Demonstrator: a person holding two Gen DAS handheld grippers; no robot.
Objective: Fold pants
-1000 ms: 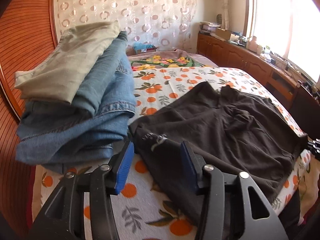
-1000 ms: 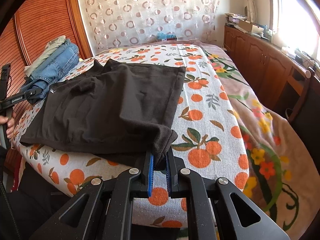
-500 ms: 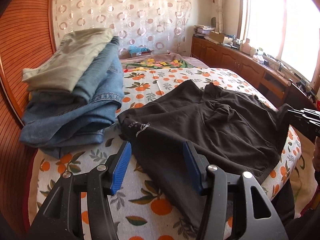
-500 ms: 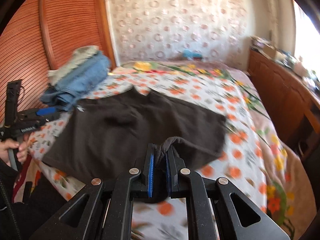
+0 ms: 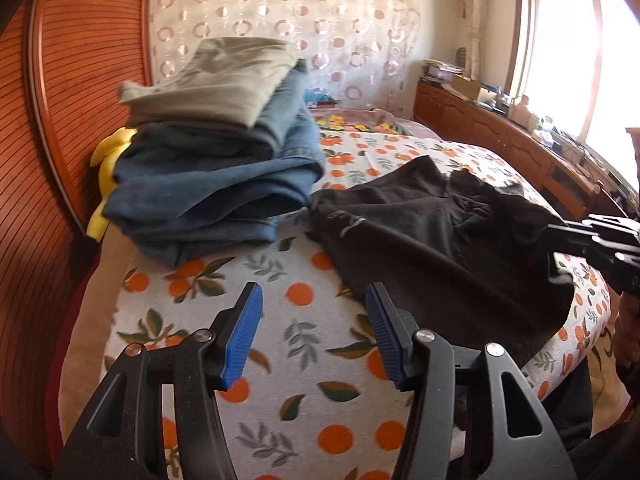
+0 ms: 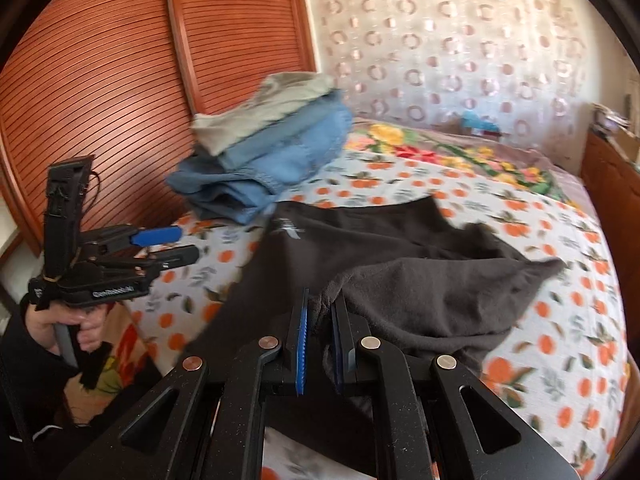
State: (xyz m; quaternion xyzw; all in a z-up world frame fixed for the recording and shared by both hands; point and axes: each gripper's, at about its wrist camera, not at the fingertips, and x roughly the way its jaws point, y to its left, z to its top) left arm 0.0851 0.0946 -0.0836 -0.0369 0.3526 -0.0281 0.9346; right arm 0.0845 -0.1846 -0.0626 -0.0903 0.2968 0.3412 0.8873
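Note:
Dark brown pants [image 5: 440,236] lie on the orange-print bedspread [image 5: 280,320], with a small pale logo near their left corner. My right gripper [image 6: 320,312] is shut on one corner of the pants [image 6: 420,292] and holds it lifted over the rest of the cloth. It also shows at the right edge of the left wrist view [image 5: 600,240]. My left gripper [image 5: 314,320] is open and empty, over bare bedspread just left of the pants. It shows at the left of the right wrist view [image 6: 176,244], held in a hand.
A stack of folded jeans [image 5: 216,184] with a khaki garment [image 5: 216,80] on top sits at the bed's left, against a wooden slatted panel [image 5: 60,120]. A wooden cabinet [image 5: 500,140] runs under the window at the right. A patterned curtain [image 5: 320,20] hangs behind.
My right gripper has carried the pants corner up and to the left, folding the cloth over itself. My left gripper has drawn back off the pants and to the left, still open.

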